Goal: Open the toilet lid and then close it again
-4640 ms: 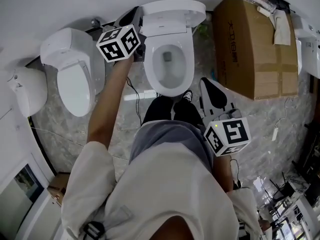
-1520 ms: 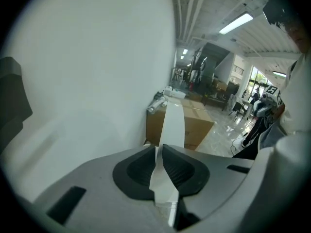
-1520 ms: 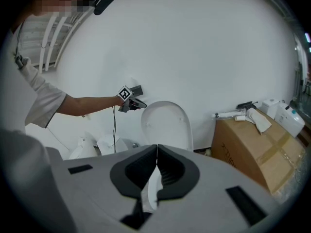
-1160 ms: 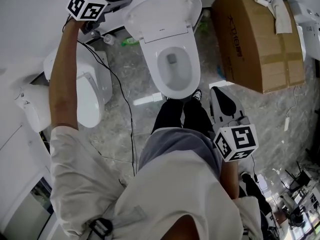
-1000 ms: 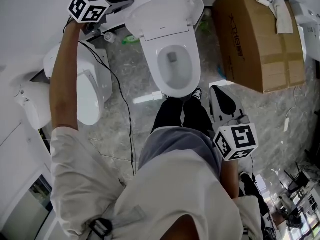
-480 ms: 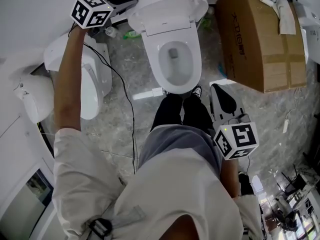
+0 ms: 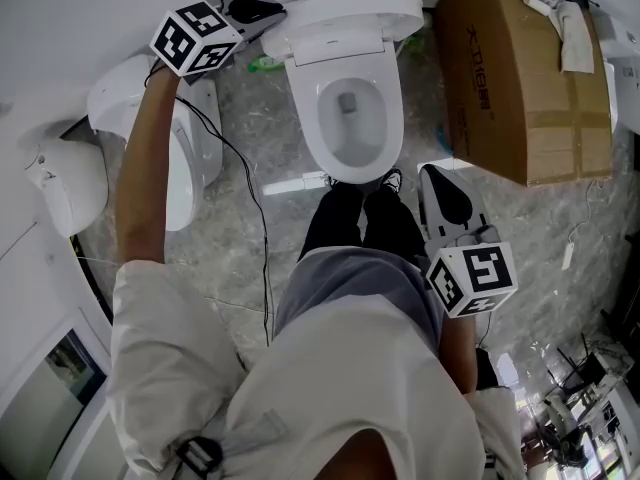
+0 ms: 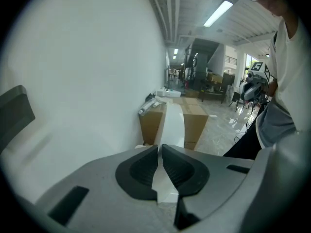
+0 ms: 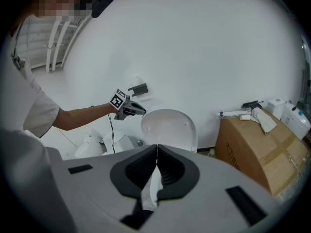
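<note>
The left gripper [image 7: 272, 10] is reaching out at arm's length, its jaws drawn almost together with only a thin slit between the pads and nothing pinched in them. Its tips are sitting right at the upper left edge of the toilet lid [image 7: 345, 13]. From where I stand, I cannot say whether they are actually touching it. In the left gripper view the lid [image 8: 174, 125] is showing edge-on, as a white strip running away just beyond the closed tips [image 8: 160, 147].

The right gripper [image 7: 433, 175] is hanging low beside the person's right hip, pointing down towards the toilet, its jaws [image 9: 156, 147] fully together and holding nothing. From there it is looking at the lid [image 9: 169, 127] standing upright against the wall [image 7: 100, 8], with the other gripper [image 9: 141, 109] just at its left rim.

The lid is standing open, and the bowl [image 7: 348, 118] below it is lying uncovered, right in front of the person's feet. A cardboard box [image 7: 520, 78] is sitting just to the right of the toilet. A second toilet [image 7: 195, 158], its lid down, is standing to the left under the outstretched arm. A thin black cable [image 7: 255, 238] is trailing from the left gripper across the marbled floor [image 7: 560, 228].
</note>
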Motion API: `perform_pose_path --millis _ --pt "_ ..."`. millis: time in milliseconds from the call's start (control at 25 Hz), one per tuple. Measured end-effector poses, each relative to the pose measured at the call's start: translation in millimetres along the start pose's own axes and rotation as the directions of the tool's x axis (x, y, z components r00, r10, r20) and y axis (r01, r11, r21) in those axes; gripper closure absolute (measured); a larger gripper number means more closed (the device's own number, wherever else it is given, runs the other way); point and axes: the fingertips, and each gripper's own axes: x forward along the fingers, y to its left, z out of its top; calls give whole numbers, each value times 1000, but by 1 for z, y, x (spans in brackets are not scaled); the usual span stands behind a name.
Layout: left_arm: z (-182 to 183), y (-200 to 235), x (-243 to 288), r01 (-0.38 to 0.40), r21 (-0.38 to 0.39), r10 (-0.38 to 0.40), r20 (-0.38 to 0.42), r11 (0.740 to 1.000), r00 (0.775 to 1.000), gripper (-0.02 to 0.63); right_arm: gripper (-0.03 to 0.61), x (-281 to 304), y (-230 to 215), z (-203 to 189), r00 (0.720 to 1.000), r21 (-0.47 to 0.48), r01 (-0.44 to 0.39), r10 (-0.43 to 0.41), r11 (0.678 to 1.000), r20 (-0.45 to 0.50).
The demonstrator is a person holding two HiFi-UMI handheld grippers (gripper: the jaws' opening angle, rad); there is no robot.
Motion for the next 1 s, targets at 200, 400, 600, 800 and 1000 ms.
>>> perform_pose_path --millis 200,400,600,800,1000 --pt "-3 -17 2 10 -2 -10 8 1000 1000 586 568 -3 1 -3 1000 -5 -7 7 1000 -2" --pt "-6 -27 1 -41 -14 41 40 999 998 587 568 -5 1 -7 1000 -7 -13 13 1000 -4" --pt "-12 -48 2 -17 -43 19 56 999 998 586 568 -9 3 -10 1000 -9 -19 19 1000 -3" --pt "-20 -71 4 -13 -14 14 61 1000 998 586 568 -10 7 -12 1000 -16 -24 24 1000 1" --pt "-26 -85 5 -62 -6 63 95 998 993 586 568 -11 11 -19 1000 -17 -28 28 999 -7"
